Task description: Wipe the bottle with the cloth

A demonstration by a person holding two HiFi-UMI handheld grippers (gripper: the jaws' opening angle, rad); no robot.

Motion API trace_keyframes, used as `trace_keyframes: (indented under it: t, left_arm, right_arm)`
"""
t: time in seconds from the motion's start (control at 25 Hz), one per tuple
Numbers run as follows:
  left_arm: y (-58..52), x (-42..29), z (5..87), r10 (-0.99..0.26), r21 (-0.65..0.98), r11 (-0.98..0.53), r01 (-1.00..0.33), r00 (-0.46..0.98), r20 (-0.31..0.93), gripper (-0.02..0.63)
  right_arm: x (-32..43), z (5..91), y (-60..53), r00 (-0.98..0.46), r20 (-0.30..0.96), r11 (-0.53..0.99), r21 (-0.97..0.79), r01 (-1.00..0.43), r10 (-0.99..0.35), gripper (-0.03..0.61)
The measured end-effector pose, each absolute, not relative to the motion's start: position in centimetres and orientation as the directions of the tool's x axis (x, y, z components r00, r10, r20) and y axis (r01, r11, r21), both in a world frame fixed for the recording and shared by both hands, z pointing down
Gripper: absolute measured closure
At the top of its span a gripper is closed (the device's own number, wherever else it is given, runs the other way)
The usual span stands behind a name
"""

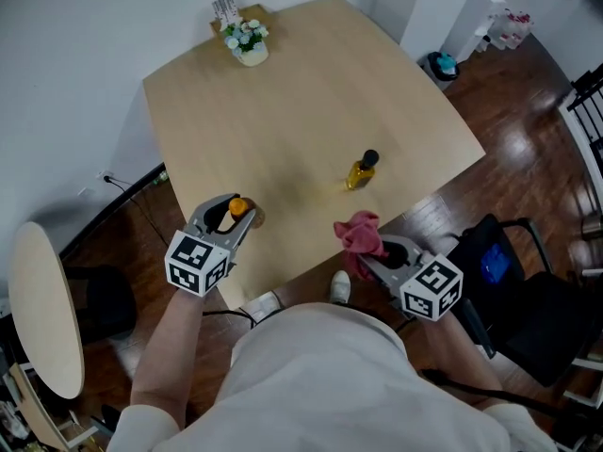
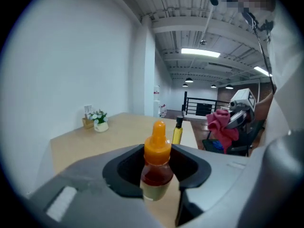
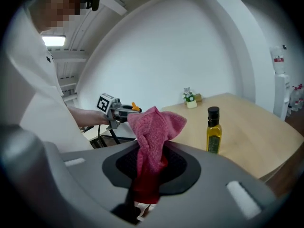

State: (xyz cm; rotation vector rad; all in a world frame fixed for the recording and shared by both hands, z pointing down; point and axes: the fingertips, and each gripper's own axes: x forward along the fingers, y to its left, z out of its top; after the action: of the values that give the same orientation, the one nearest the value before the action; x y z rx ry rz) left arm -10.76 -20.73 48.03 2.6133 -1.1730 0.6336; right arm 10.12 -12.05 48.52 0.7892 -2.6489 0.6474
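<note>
Slippage looks the main risk: the left gripper (image 1: 239, 217) is clamped on the orange-capped bottle (image 2: 156, 167), at 9 o'clock from the cloth (image 1: 359, 233), which the right gripper (image 1: 370, 256) pinches tight. Hard rubbing could twist the bottle loose, and the oil bottle (image 1: 361, 170) at 12 o'clock could topple.

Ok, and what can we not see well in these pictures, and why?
- Body of the orange-capped bottle: head view, covered by the left gripper.
- Lower end of the cloth: right gripper view, sunk between the jaws of the right gripper.
- Label of the oil bottle: print too small in every view.
- Card by the flowers: head view, print too small.
</note>
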Motion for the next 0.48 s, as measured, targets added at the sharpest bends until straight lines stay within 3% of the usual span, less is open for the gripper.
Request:
trace_keyframes:
  t: [0.48]
  left_arm:
    - [-22.4, -14.9, 58.3, -0.705, 0.054, -0.573, -0.817, 0.526, 0.476, 0.448]
  right_arm:
    - [10.0, 48.0, -8.6, -0.771, 0.486, 0.748, -0.304, -0.59, -0.411, 0.491]
